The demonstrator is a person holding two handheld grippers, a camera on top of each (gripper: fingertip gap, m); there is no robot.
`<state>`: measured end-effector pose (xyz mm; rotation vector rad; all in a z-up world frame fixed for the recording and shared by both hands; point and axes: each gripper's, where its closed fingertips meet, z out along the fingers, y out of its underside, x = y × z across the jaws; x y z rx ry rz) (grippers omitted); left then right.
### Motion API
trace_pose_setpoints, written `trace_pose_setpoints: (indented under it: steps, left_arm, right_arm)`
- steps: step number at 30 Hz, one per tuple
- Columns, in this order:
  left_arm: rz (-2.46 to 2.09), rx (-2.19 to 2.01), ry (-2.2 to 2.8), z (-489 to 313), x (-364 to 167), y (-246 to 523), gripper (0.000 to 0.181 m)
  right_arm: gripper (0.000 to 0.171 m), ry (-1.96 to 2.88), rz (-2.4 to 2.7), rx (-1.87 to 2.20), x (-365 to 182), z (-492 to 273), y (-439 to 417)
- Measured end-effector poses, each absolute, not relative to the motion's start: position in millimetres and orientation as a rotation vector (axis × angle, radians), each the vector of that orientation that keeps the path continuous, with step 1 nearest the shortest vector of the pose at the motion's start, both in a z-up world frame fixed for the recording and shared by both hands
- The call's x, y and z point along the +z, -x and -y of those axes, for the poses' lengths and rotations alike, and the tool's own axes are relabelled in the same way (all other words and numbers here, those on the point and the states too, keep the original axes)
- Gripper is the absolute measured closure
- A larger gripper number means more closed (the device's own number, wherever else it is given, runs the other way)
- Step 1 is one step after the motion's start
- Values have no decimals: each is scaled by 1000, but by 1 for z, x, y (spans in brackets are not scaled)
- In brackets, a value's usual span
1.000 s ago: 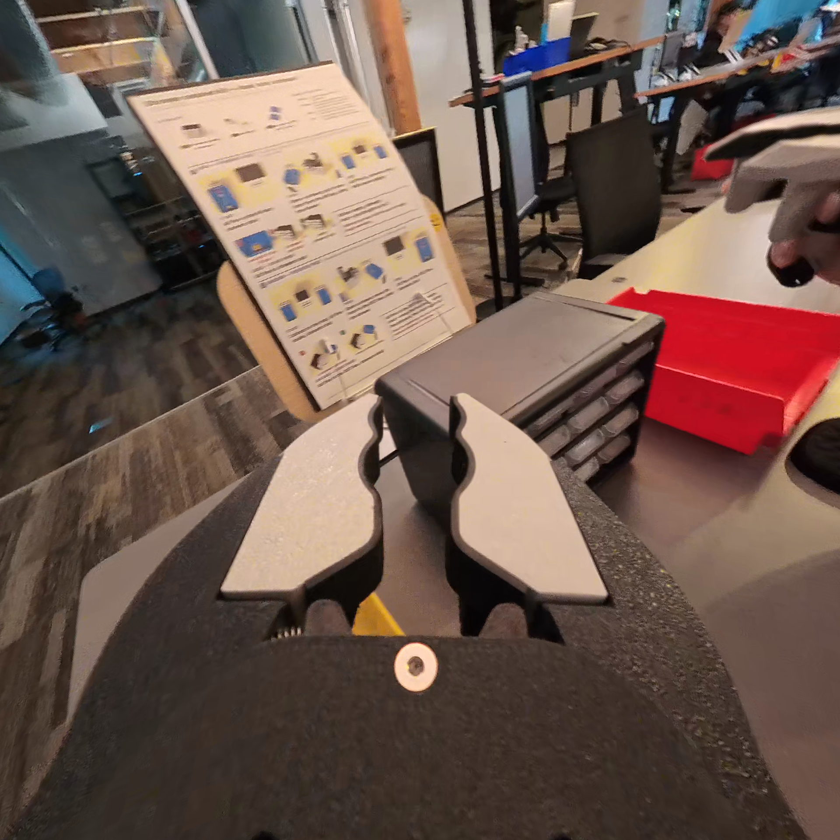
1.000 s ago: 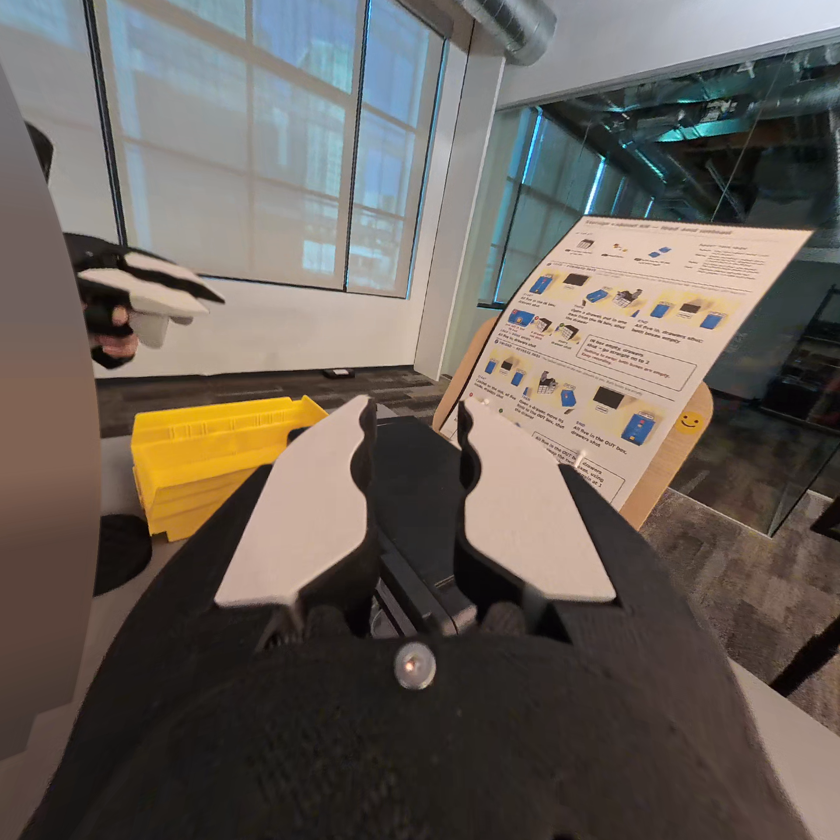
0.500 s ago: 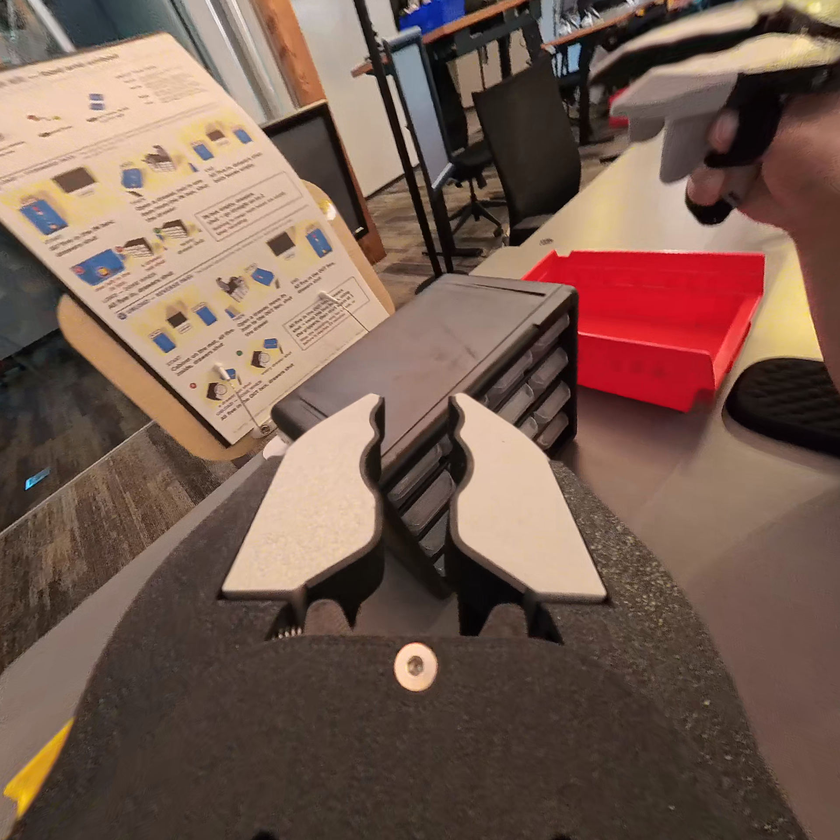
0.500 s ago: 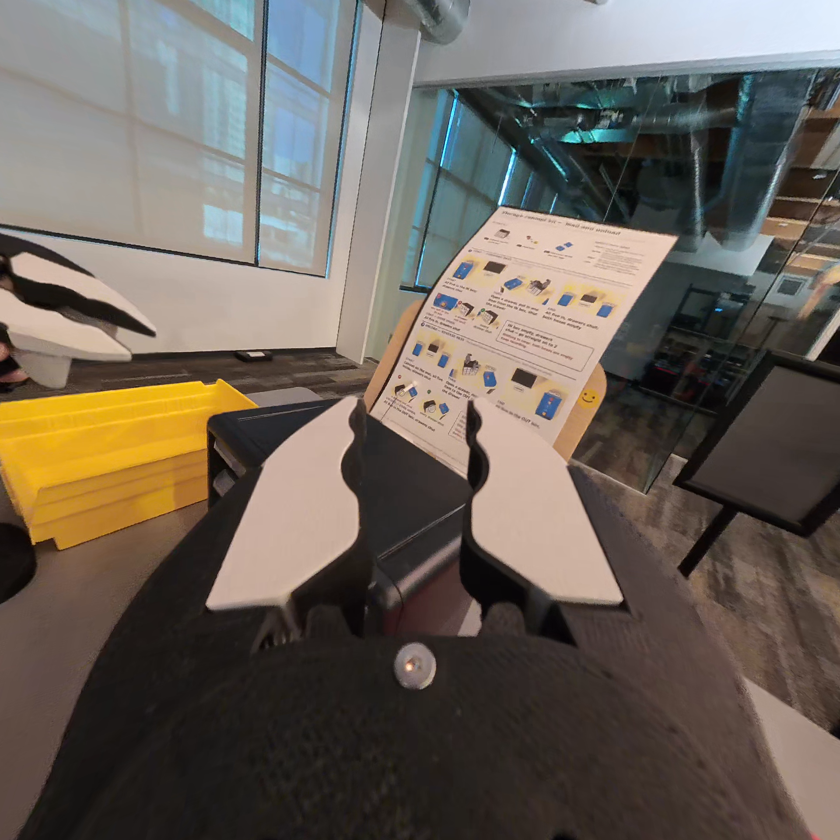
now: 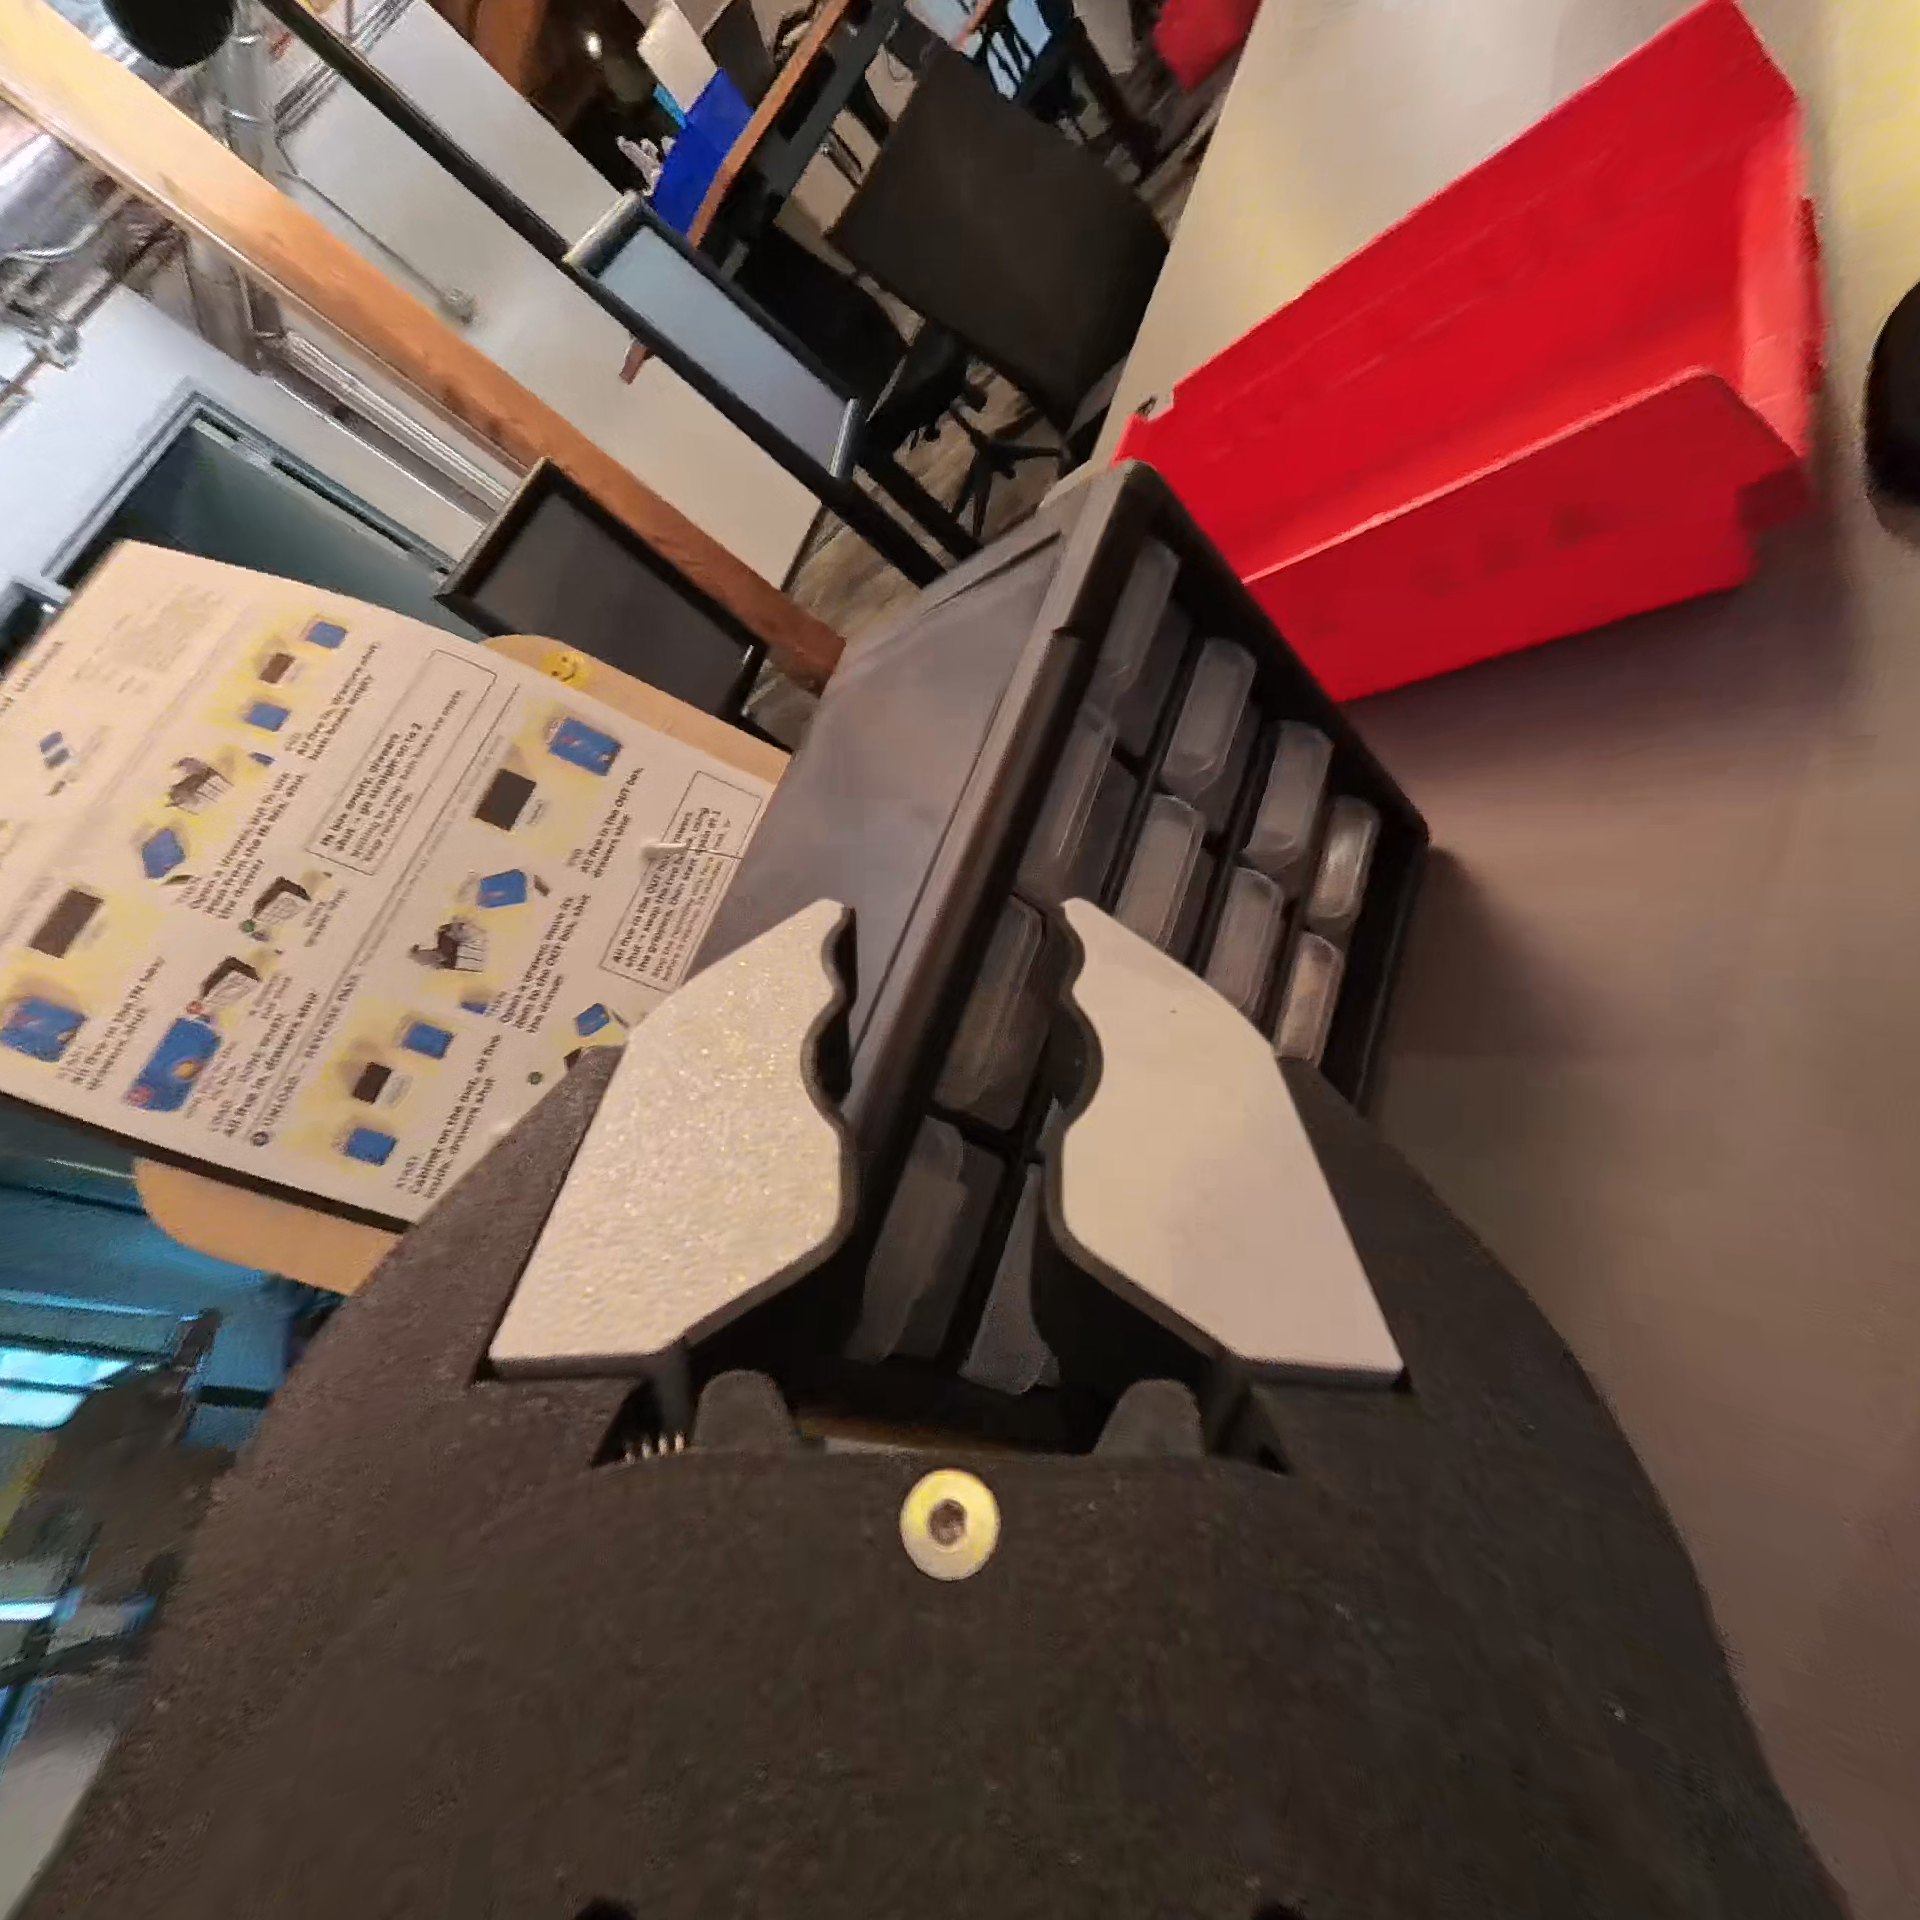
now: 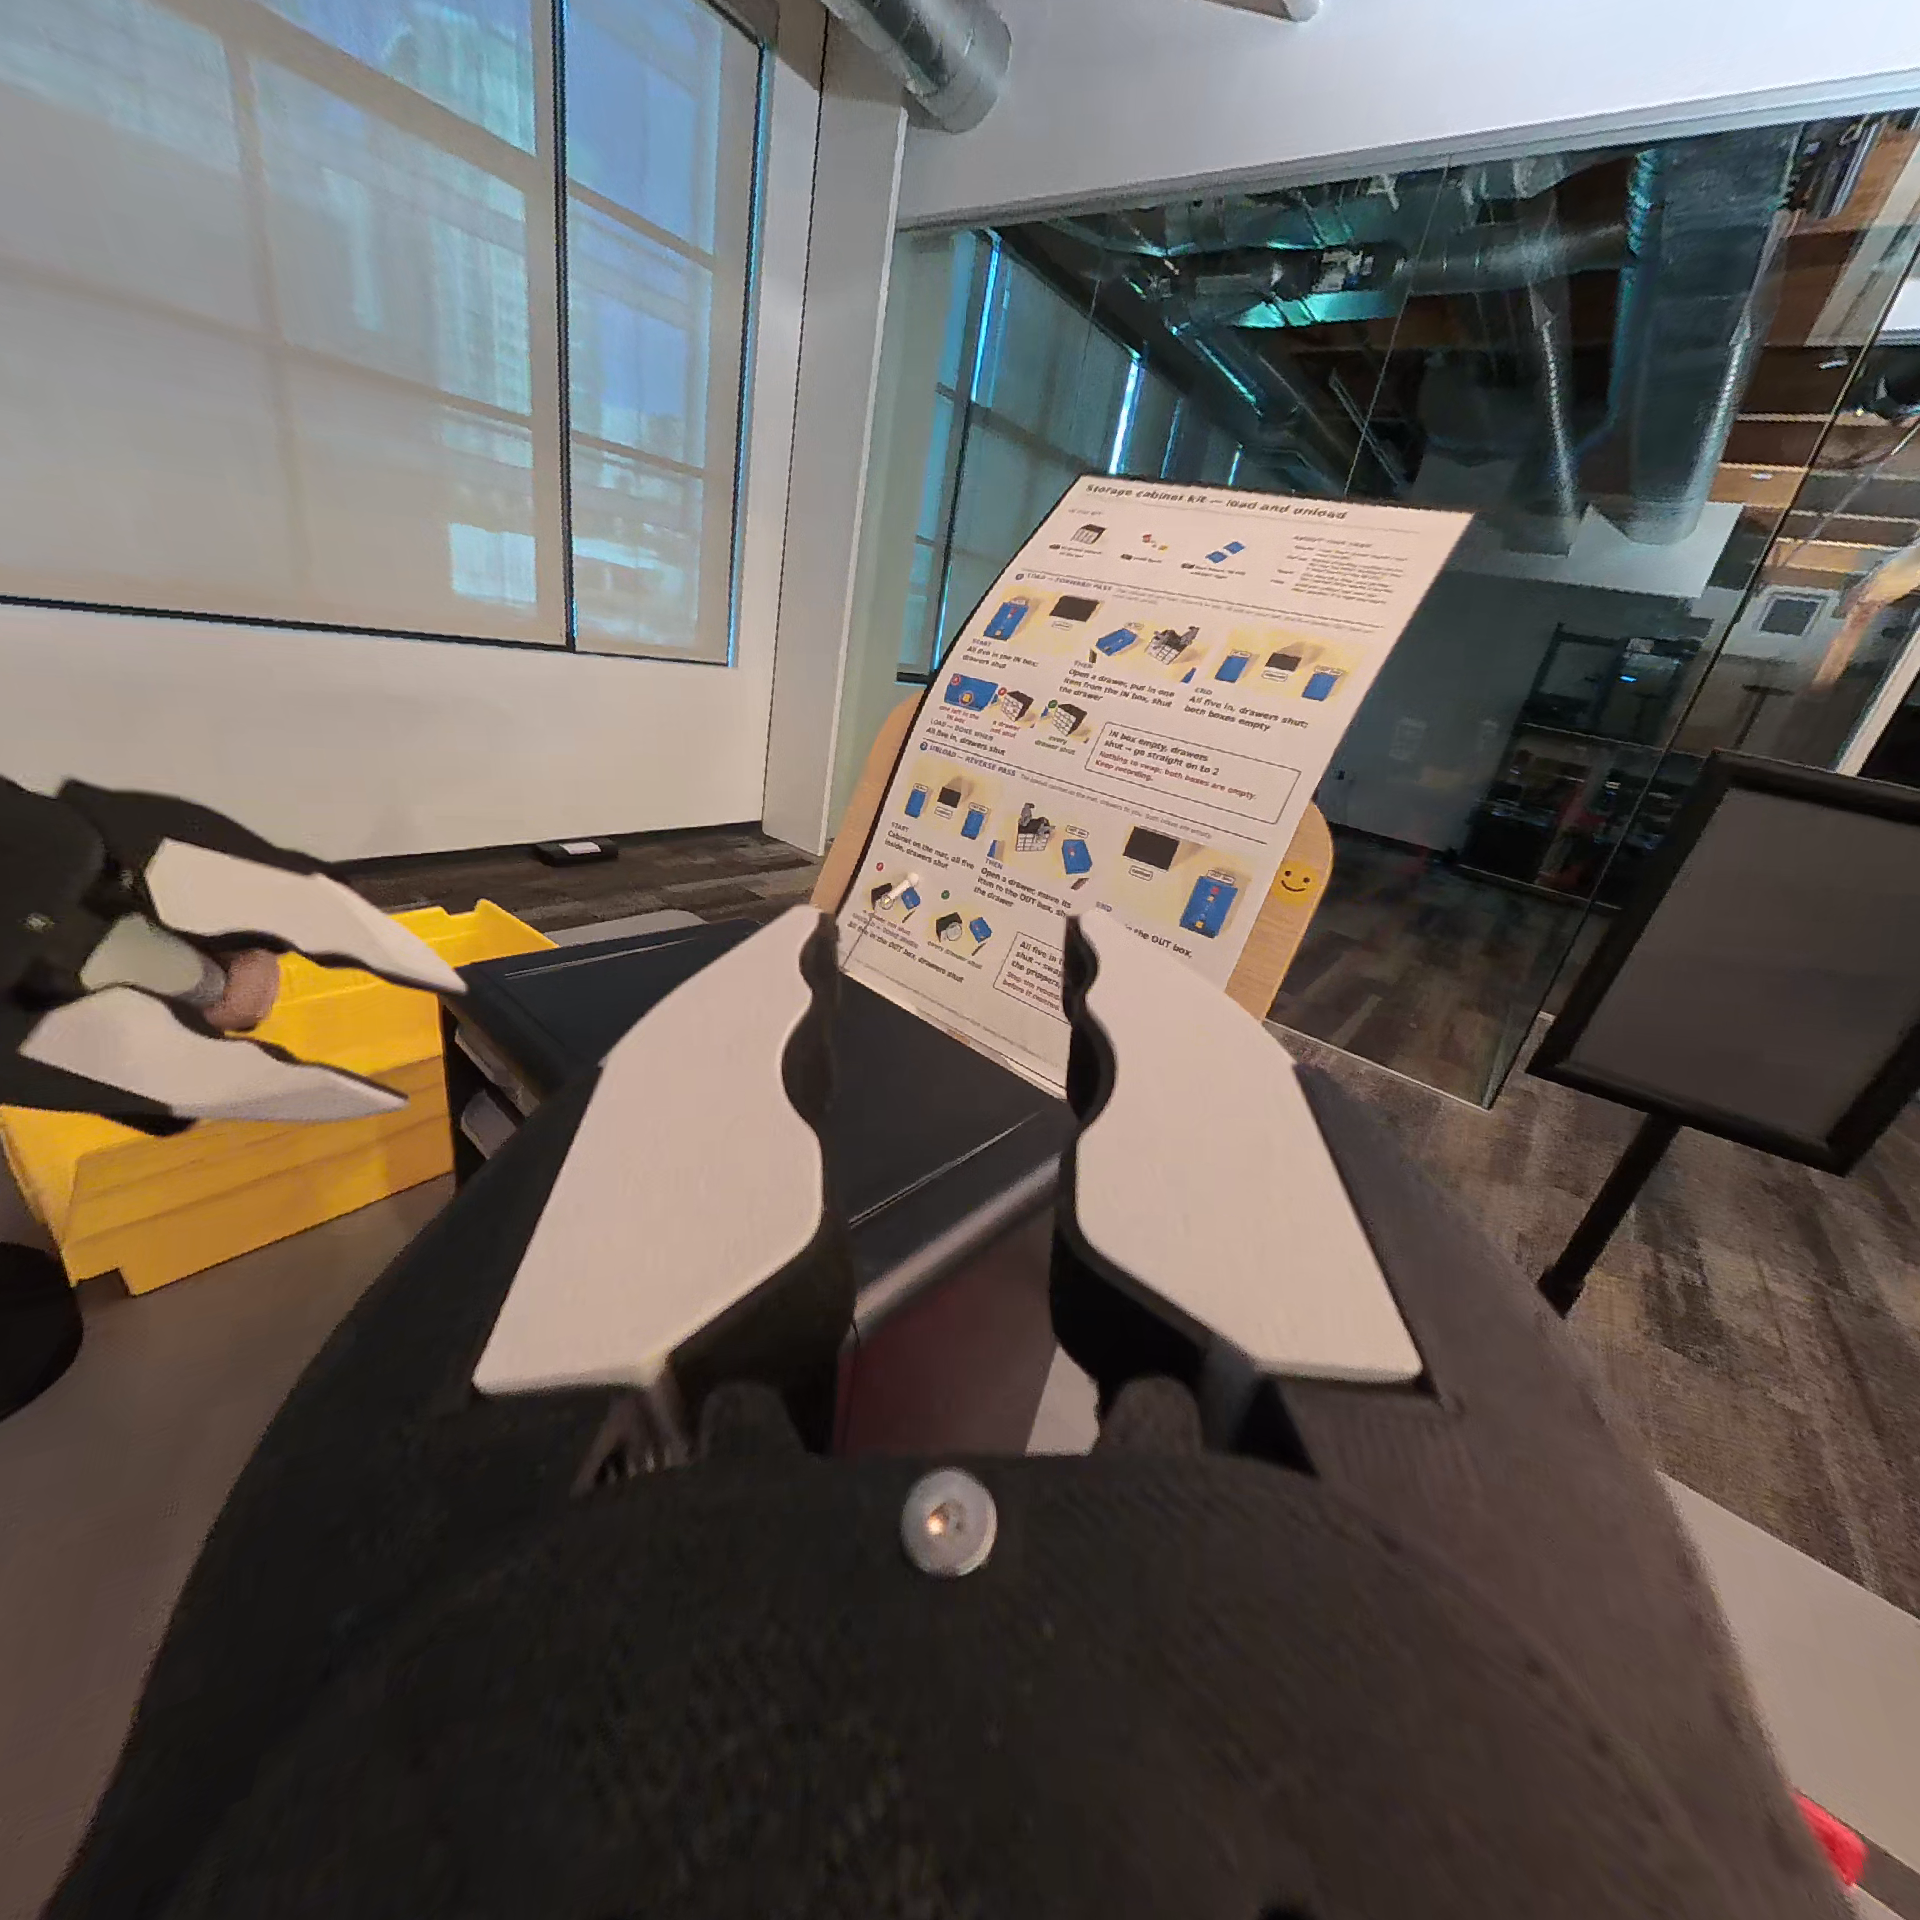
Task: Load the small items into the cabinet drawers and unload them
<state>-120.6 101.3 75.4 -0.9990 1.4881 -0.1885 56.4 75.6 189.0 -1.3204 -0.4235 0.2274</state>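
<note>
Drawers (image 5: pixel 1210 821) fill the front of the black cabinet (image 5: pixel 914 748), and they look see-through and pushed in; I cannot tell what is inside them. The cabinet sits on the grey table (image 5: pixel 1662 1039), close in front of my left claw (image 5: pixel 951 935). My left claw is tipped over to one side, its two fingers stand a little apart, and it holds nothing. The top front edge of the cabinet shows in the gap between them, but I cannot tell if they touch it. Far to the right of the cabinet is a red bin (image 5: pixel 1507 416), and I cannot see into it. In my right view, my right claw (image 6: pixel 945 935) is also a little open with nothing in it, and it hangs over the right end of the cabinet (image 6: pixel 935 1070). On the far left side of the cabinet is a yellow bin (image 6: pixel 260 1132); I see only its wall and rim. My left claw (image 6: pixel 416 1023) shows there too, up over the yellow bin, with a hand (image 6: pixel 244 987) gripping it. Behind the cabinet a picture sheet (image 6: pixel 1164 758) leans on a wooden stand. The room has big windows (image 6: pixel 364 312), a glass wall (image 6: pixel 1558 520), pipes on the ceiling, and desks and black chairs (image 5: pixel 997 239) farther off.
</note>
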Motion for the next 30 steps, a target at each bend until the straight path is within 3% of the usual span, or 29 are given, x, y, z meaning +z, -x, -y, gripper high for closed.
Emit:
trace_pose_setpoints:
  steps: [12,30]
  left_arm:
    - [-1504,20,903,-111,56,105,147]
    - [-1498,-47,910,-101,47,99,153]
  right_arm:
    - [131,1316,395,320,192,-74,-72]
    - [131,1347,417,259,185,-81,-69]
